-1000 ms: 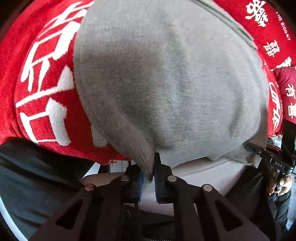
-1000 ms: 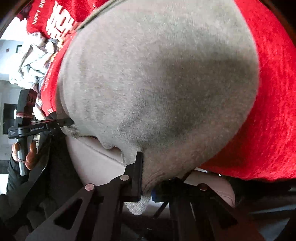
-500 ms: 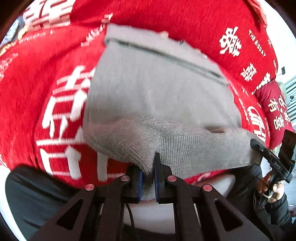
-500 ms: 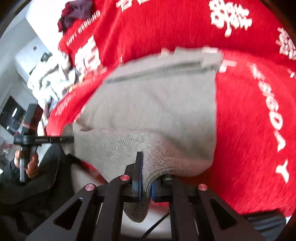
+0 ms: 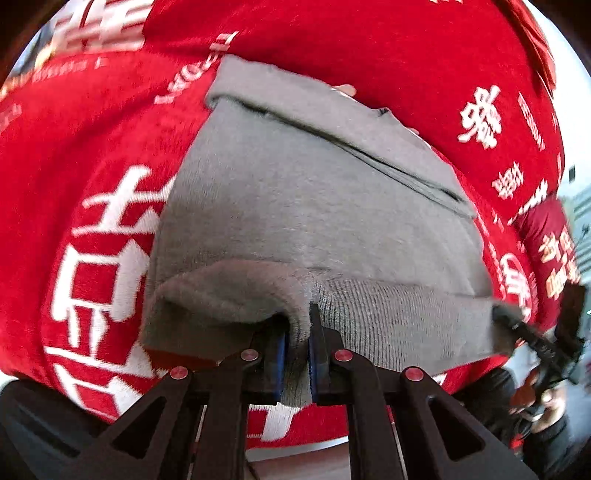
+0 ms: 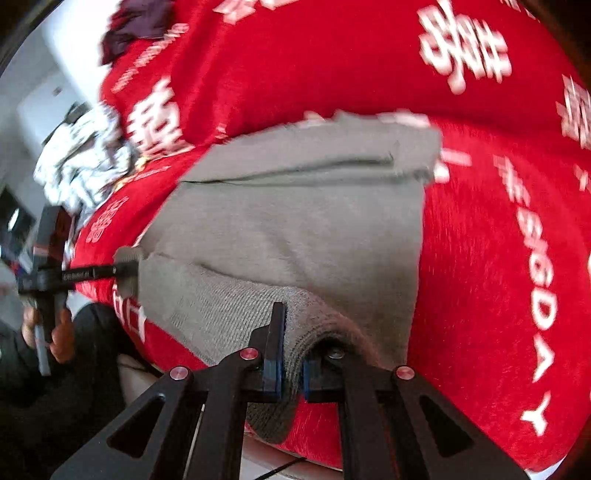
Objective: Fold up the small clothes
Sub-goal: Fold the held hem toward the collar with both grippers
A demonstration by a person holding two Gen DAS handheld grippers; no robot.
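Note:
A small grey knit garment (image 5: 306,206) lies on a red cloth with white lettering (image 5: 92,155). Its far part rests flat; its near ribbed hem is lifted. My left gripper (image 5: 295,332) is shut on the hem's left corner. My right gripper (image 6: 291,354) is shut on the hem's right corner, and the garment also shows in that view (image 6: 295,221). Each gripper shows in the other's view, the right one at the hem's right end (image 5: 524,332), the left one at its left end (image 6: 92,273). The cloth hides the right gripper's right finger.
A pile of white and grey clothes (image 6: 81,158) and a dark garment (image 6: 136,22) lie at the far left of the red cloth. A red cushion with white characters (image 5: 554,240) sits at the right. The person's dark-clothed legs are below the cloth's near edge.
Both grippers have carried the hem forward and down over the red cloth. The garment, which hung close before the cameras, now lies mostly spread flat.

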